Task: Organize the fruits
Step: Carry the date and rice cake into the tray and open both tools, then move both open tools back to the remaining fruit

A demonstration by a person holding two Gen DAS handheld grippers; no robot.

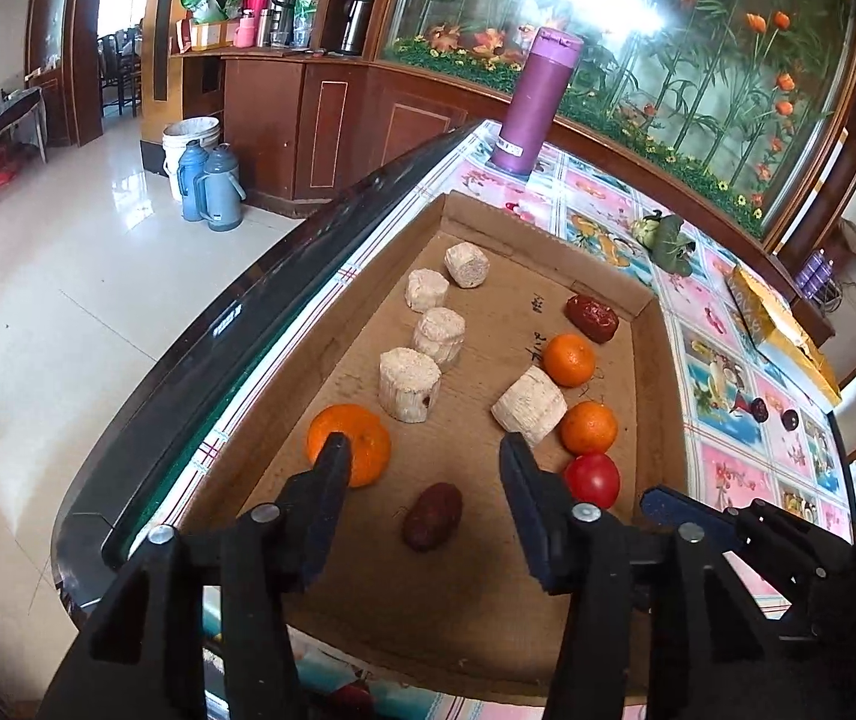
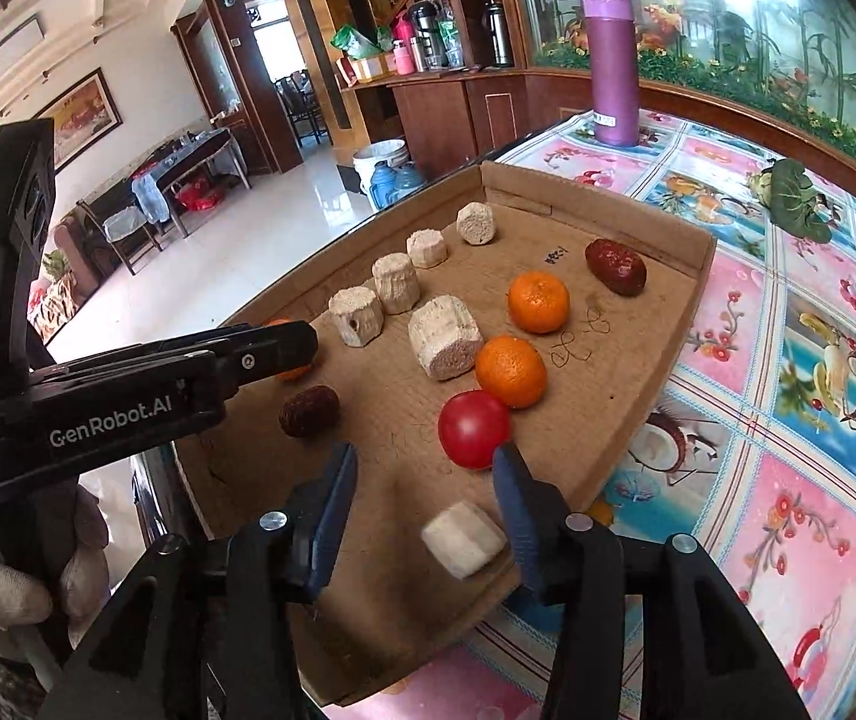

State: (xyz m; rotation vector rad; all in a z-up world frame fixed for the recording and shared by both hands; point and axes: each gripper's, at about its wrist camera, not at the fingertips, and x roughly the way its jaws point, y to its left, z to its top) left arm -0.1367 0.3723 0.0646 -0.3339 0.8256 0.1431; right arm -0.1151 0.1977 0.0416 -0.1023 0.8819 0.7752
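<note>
A shallow cardboard tray (image 1: pixel 548 225) holds several pale cut chunks (image 1: pixel 409 383), three oranges, a red tomato (image 2: pixel 473 427) and two dark red dates. My left gripper (image 1: pixel 424 450) is open low over the tray's near left. One date (image 1: pixel 431 516) lies loose between its fingers, and an orange (image 1: pixel 362 438) sits just behind the left finger. My right gripper (image 2: pixel 425 453) is open at the tray's near edge. A blurred white chunk (image 2: pixel 464 537) sits between its fingers, close to the right one, with no clear contact. The tomato lies just beyond the right fingertip.
A tall purple flask (image 2: pixel 611 66) stands at the far end of the flowered tablecloth (image 2: pixel 788 360). A green leafy item (image 2: pixel 794 198) and a yellow packet (image 1: pixel 779 324) lie to the tray's right. The table's dark edge (image 1: pixel 284 276) runs along the tray's left, tiled floor beyond.
</note>
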